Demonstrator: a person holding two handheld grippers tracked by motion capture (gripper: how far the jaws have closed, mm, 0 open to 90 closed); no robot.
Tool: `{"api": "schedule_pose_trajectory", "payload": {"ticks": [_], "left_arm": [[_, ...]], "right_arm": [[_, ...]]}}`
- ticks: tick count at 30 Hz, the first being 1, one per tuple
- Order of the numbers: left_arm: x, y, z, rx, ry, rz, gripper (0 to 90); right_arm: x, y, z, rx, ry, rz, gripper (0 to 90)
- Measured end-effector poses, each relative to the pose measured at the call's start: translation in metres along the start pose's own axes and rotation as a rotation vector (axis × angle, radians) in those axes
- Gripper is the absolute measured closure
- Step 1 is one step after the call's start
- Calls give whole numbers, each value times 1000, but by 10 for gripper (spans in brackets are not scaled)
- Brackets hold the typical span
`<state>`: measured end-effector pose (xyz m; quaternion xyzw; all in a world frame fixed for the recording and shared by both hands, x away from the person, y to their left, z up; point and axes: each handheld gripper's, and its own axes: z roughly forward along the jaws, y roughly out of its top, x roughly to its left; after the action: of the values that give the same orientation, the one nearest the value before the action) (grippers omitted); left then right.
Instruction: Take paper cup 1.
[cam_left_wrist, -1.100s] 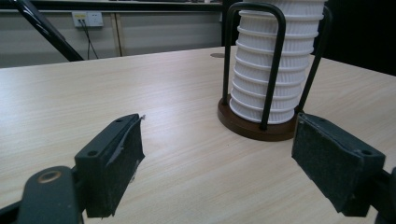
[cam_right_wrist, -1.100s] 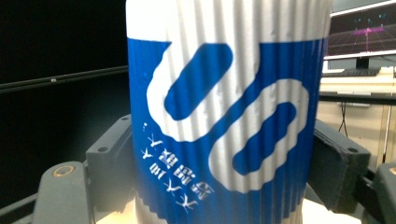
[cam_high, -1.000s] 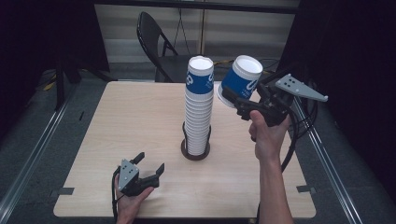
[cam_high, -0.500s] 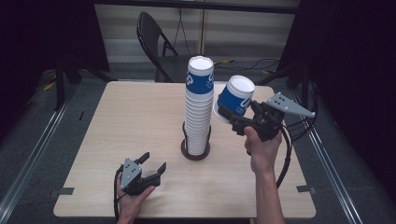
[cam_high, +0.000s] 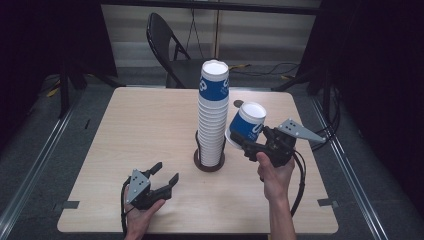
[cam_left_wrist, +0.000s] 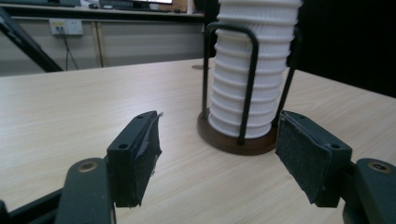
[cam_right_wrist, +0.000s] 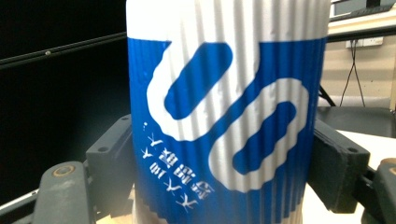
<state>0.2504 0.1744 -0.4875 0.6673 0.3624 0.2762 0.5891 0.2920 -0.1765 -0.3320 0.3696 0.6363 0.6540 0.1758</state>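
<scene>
at the near left of the table the left gripper rests low, its jaws apart with nothing between them; they have just been closing a little. in the middle, the cup stack stands upright in its wire holder. just right of it, the right gripper is clamped on one blue and white cup, tilted and held above the table. so one cup looks already taken off; setting it down seems left.

Blue-and-white ribbed paper cup, bottom-up, tilted
</scene>
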Motion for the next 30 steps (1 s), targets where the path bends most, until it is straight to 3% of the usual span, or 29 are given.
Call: {"api": "schedule_pose_trajectory", "payload": {"ticks": [7,12,17,22,23,26,30], "left_arm": [[-8,5,4,0,-57,34,304],[-13,5,6,10,-75,35,314],[-16,7,7,-4,-74,-3,292],[-19,9,9,-20,-91,15,303],[-19,10,10,-21,-111,12,307],[-21,12,11,-18,-102,27,344],[-23,13,14,-10,-148,16,345]], "right_arm": [[3,-17,1,22,13,21,213],[4,-29,2,23,29,58,213],[5,-42,4,37,35,76,213],[7,-53,6,43,50,105,212],[7,-55,7,40,57,110,213],[9,-60,8,44,68,120,213],[15,-66,12,57,86,133,213]]}}
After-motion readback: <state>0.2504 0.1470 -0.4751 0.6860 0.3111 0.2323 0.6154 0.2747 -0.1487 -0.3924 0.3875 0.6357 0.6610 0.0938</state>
